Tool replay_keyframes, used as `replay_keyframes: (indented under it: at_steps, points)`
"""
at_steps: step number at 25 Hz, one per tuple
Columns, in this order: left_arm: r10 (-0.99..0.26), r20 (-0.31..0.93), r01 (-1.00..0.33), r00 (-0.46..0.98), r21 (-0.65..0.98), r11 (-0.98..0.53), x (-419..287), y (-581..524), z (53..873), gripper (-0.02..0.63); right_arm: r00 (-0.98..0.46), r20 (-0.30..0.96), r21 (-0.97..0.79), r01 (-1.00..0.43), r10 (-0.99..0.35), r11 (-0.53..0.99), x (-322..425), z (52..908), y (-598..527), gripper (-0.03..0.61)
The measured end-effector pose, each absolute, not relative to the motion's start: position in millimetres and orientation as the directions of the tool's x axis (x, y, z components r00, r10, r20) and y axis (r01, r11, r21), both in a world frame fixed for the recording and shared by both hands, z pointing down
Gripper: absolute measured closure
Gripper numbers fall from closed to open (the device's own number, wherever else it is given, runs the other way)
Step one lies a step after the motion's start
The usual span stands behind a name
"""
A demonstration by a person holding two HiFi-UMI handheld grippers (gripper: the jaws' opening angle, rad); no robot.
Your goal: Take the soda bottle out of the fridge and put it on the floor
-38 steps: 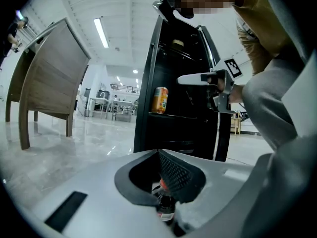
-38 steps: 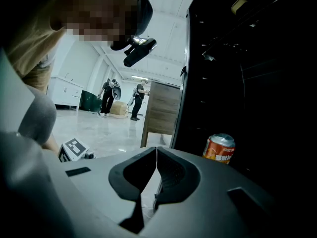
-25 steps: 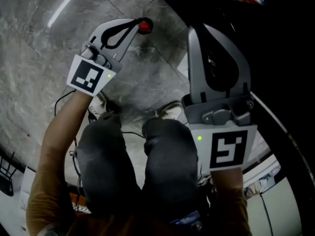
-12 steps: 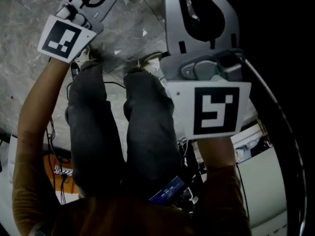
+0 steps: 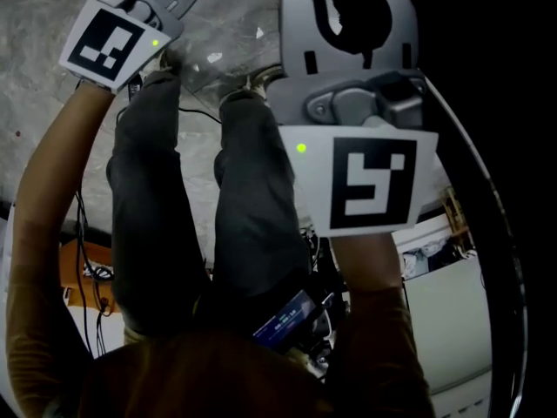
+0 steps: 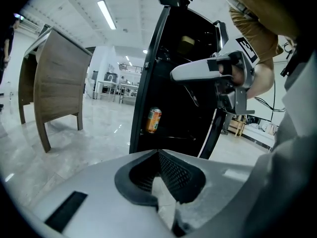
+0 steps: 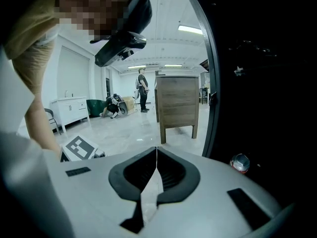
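No soda bottle shows in any view at this moment. My left gripper (image 6: 158, 152) is shut with nothing between its jaws and points at the open black fridge (image 6: 173, 103). An orange can (image 6: 153, 120) stands on a shelf inside the fridge. My right gripper (image 7: 157, 148) is shut and empty too, beside the fridge's dark interior, where a red and silver can top (image 7: 240, 163) shows. In the head view only the gripper bodies and their marker cubes appear, the left one (image 5: 109, 42) at top left and the right one (image 5: 370, 181) in the middle.
The person's legs (image 5: 252, 207) stand on the grey marble floor (image 5: 39, 120). A wooden desk (image 6: 59, 88) stands left of the fridge, seen also as a wooden cabinet (image 7: 177, 103). Cables and an orange box (image 5: 83, 273) lie behind the feet. A person (image 7: 142, 90) stands far off.
The head view has swung down and back, so both grippers sit higher in the picture. The red-capped thing at the left gripper's tip has gone out of view.
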State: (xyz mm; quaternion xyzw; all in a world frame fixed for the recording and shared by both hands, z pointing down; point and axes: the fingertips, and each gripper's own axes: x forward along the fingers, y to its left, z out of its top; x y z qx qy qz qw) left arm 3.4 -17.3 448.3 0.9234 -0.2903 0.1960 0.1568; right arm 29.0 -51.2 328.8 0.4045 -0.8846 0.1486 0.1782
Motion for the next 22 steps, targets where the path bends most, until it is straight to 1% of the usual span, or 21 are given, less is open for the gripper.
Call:
replay_keyframes:
  at_steps: [6,12,16,18,22]
  points:
    - [-0.486,0.425,-0.594,0.764,0.167,-0.787,0,5,404,0.614,-0.609,0.428,-0.112,-0.769,-0.668,0.630,17,295,-31,0.577]
    - [-0.455,0.420,-0.565,0.785,0.185,-0.804,13,22,418,0.614,-0.617,0.431,-0.107,-0.760,-0.658,0.642,15,316,-22,0.577]
    - [-0.465,0.404,-0.573,0.787,0.200,-0.795,15,21,407,0.614,-0.607,0.429,-0.102,-0.769,-0.670,0.631,14,307,-23,0.577]
    - [-0.468,0.390,-0.569,0.793,0.200,-0.798,19,19,416,0.614,-0.601,0.431,-0.091,-0.771,-0.673,0.631,17,317,-23,0.577]
    - [-0.449,0.355,-0.536,0.820,0.200,-0.821,35,18,463,0.614,-0.583,0.447,-0.039,-0.770,-0.678,0.637,28,366,-23,0.577]
